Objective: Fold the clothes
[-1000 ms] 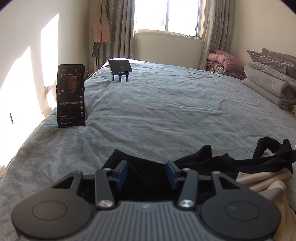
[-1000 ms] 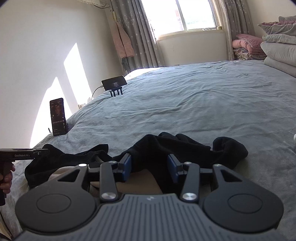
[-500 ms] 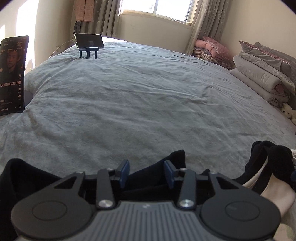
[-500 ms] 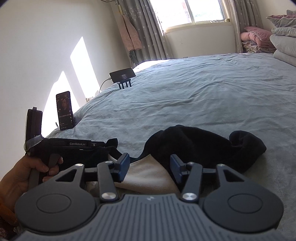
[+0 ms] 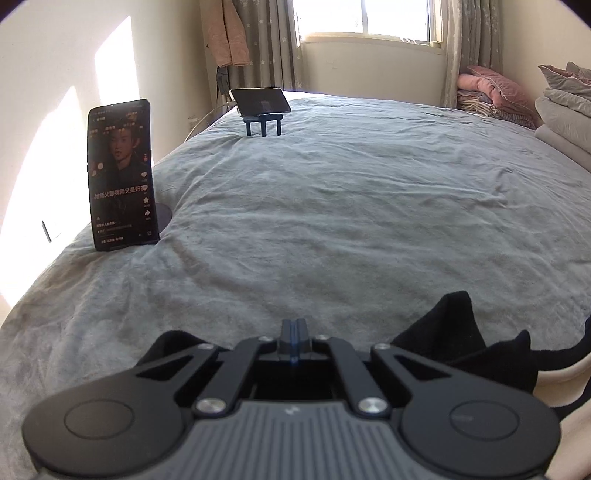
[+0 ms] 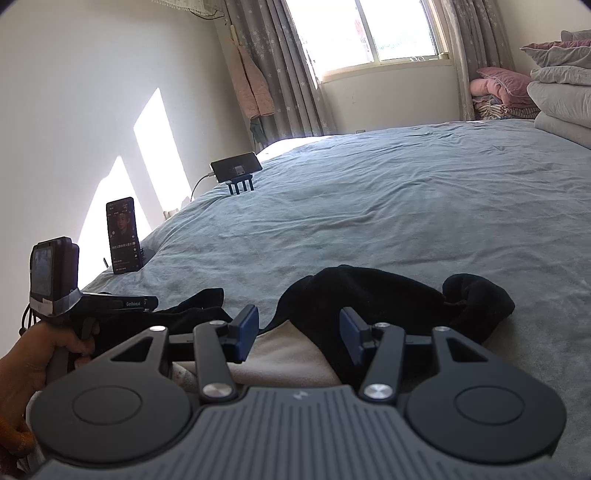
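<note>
1. Bedroom, sunlit: pale walls with bright light patches, a window (image 5: 364, 18) at the far end flanked by grey star-print curtains (image 6: 280, 62), and a pink jacket (image 5: 227, 35) hanging by the left curtain.
2. Bed (image 5: 351, 206), wide, covered with a wrinkled grey blanket that fills most of both views.
3. Folded bedding (image 6: 557, 92), grey and pink, stacked at the far right edge of the bed.
4. Phone, upright (image 5: 122, 175), screen lit, standing near the bed's left edge.
5. Phone on stand (image 5: 262, 101), set landscape on a small dark-blue stand, farther back on the left side, with a cable at its left end.
6. Garment (image 6: 373, 291), black with a cream inner face, crumpled on the near part of the bed. Its long axis runs left to right across the right wrist view; one bunched black end lies at the right, the other reaches toward the left gripper.
7. Left gripper (image 5: 294, 332): fingers pressed fully together; black fabric shows on both sides beneath it, but whether any is pinched cannot be told. A hand (image 6: 40, 354) holds its handle.
8. Right gripper (image 6: 299, 328): fingers apart, just above the garment, cream cloth visible between them, pads not pressing it.
</note>
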`<state>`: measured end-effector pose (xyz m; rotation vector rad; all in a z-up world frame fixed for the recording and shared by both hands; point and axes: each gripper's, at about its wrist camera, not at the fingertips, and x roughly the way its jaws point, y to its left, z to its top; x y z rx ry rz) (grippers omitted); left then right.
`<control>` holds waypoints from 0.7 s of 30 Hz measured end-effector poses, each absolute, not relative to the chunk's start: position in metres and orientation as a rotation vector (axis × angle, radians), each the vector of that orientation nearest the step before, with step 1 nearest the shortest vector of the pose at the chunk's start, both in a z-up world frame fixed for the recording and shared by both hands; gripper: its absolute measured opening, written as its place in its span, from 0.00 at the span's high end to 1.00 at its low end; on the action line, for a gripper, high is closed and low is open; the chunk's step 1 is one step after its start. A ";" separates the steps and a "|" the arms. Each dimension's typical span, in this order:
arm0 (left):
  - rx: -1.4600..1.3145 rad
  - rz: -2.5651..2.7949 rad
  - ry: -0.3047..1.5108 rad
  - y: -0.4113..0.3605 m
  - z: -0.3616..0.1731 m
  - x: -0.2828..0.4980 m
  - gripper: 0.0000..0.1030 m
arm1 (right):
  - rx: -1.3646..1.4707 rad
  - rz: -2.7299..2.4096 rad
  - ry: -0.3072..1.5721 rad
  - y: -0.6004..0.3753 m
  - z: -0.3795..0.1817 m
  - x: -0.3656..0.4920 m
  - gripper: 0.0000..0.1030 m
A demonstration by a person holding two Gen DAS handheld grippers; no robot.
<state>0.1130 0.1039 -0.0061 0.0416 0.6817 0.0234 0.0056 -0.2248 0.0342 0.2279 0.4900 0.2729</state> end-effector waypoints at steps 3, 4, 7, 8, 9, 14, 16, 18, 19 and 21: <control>-0.066 -0.064 0.691 0.121 -0.004 0.109 0.98 | 0.278 0.243 0.486 -0.234 0.034 0.007 0.47; -0.096 -0.094 0.690 0.121 -0.004 0.107 0.98 | 0.295 0.233 0.484 -0.237 0.034 0.008 0.46; -0.115 -0.150 0.693 0.110 -0.006 0.108 0.84 | 0.327 0.216 0.485 -0.241 0.033 0.010 0.44; -0.113 -0.165 0.695 0.105 -0.007 0.110 0.79 | 0.330 0.211 0.487 -0.241 0.033 0.011 0.43; -0.111 -0.176 0.697 0.100 -0.009 0.111 0.77 | 0.330 0.208 0.488 -0.241 0.033 0.012 0.43; -0.098 -0.213 0.711 0.075 -0.015 0.119 0.72 | 0.315 0.193 0.492 -0.241 0.031 0.014 0.41; -0.078 -0.214 0.711 0.070 -0.016 0.121 0.73 | 0.316 0.182 0.493 -0.243 0.030 0.014 0.41; -0.071 -0.216 0.711 0.070 -0.015 0.121 0.92 | 0.320 0.172 0.495 -0.245 0.028 0.015 0.41; -0.070 -0.216 0.711 0.069 -0.015 0.121 0.97 | 0.323 0.167 0.498 -0.246 0.027 0.016 0.41; -0.071 -0.187 0.704 0.069 -0.012 0.120 0.98 | 0.325 0.160 0.500 -0.247 0.026 0.016 0.41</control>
